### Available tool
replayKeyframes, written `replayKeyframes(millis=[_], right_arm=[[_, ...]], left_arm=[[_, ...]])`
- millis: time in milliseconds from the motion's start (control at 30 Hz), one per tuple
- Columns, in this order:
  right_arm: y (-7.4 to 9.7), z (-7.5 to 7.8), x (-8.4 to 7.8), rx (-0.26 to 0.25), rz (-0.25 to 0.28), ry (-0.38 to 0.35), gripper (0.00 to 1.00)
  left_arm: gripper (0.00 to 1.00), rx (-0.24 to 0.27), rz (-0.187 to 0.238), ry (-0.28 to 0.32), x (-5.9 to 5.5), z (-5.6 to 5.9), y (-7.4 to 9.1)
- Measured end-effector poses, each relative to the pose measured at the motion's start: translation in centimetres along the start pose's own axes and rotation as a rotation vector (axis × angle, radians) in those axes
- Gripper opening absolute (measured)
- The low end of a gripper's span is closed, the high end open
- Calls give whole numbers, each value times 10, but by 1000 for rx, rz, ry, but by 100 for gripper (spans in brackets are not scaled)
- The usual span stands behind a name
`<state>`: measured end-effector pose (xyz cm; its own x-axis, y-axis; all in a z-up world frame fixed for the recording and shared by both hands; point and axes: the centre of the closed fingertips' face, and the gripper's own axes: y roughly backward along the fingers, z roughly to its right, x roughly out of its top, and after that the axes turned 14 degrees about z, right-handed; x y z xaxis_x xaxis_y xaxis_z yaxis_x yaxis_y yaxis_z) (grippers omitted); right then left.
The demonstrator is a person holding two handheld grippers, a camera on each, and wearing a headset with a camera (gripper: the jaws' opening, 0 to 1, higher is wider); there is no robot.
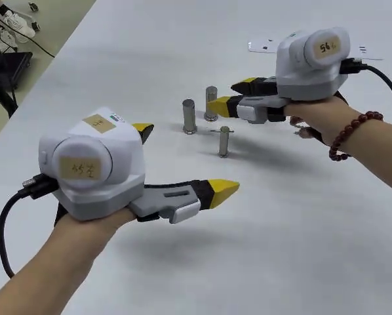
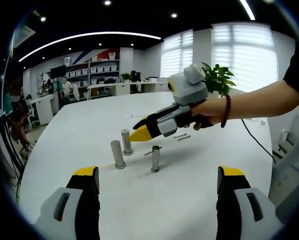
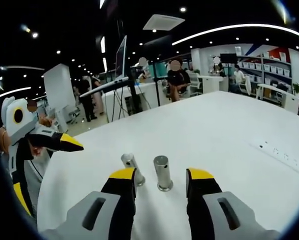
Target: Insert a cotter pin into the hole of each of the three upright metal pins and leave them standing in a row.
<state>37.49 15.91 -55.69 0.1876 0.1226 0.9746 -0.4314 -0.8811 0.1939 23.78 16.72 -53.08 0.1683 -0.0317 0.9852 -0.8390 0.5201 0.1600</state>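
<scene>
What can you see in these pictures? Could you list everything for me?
table: 1, white, beneath everything
metal pins: 3, silver, upright, clustered mid-table
cotter pin: 1, silver, through the top of the pin nearest the person
loose cotter pins: seemingly 2, silver, flat on the table under the right hand
socket strip: 1, white, flat on the table beyond the pins
plant: 1, green, background by the windows
people: several, at office desks in the background
bracelet: 1, dark red beads, right wrist
cables: 2, black, one from each claw unit
left claw: 1, white-grey body, yellow tips, open, nearest the person
right claw: 1, same colours, open, tips beside the pins
</scene>
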Motion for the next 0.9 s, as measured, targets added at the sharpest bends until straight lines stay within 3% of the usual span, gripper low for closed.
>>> replayKeyframes(millis=[200,500,667,900], right_arm=[[-14,2,-6,15,-5,17,29],[-24,-7,-10,31,-6,26,19],[-23,-2,-12,23,-26,50,10],[-23,-3,-11,31,-40,81,9]], left_arm=[[99,2,-15,-10,-2,-2,4],[99,9,-12,3,-2,-4,7],[99,7,-13,6,-2,-3,7],[99,4,-15,13,0,-2,9]])
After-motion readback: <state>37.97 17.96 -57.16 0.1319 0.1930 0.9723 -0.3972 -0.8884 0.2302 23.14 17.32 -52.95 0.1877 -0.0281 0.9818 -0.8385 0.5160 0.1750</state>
